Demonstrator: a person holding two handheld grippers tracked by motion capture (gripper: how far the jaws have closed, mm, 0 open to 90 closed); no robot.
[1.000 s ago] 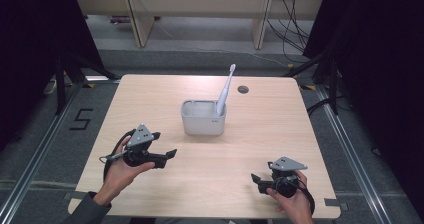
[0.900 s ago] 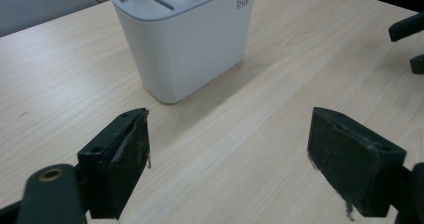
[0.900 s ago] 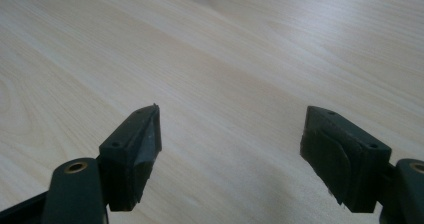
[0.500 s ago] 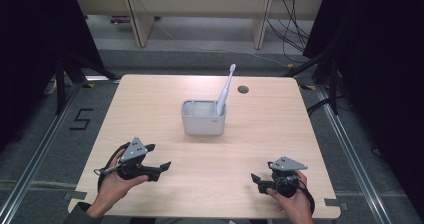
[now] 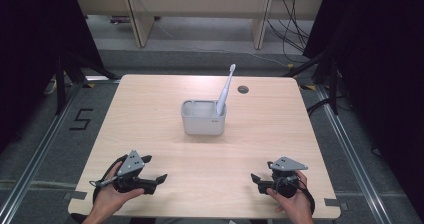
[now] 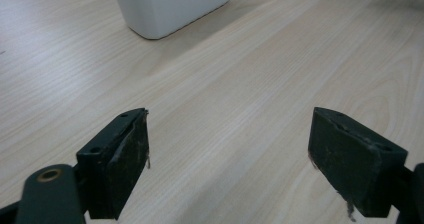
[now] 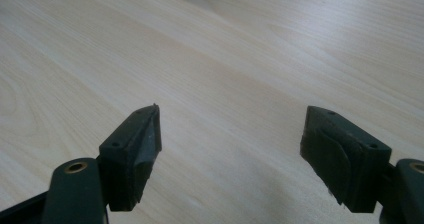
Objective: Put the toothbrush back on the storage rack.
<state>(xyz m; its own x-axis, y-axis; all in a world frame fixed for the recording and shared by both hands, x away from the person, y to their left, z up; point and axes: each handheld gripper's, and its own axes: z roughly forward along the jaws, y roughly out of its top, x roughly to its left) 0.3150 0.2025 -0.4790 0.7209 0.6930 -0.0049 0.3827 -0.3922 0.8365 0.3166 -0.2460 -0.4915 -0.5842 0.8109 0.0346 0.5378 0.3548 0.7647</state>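
Note:
A white rectangular holder (image 5: 203, 117) stands at the middle of the wooden table (image 5: 150, 114), with a white toothbrush (image 5: 225, 90) leaning upright in its right end. My left gripper (image 5: 159, 180) rests near the front left edge, held by a hand, its jaws wide apart and empty; in the left gripper view (image 6: 227, 156) the holder (image 6: 170, 6) lies ahead at the top. My right gripper (image 5: 254, 180) sits near the front right edge, also open with bare wood between its jaws (image 7: 230, 151).
A small dark round hole (image 5: 243, 89) marks the table's far right part. Grey floor with rails surrounds the table, and wooden furniture legs and cables stand behind it.
My left gripper has moved toward the front edge of the table and settled low near it. The right gripper has stayed in place.

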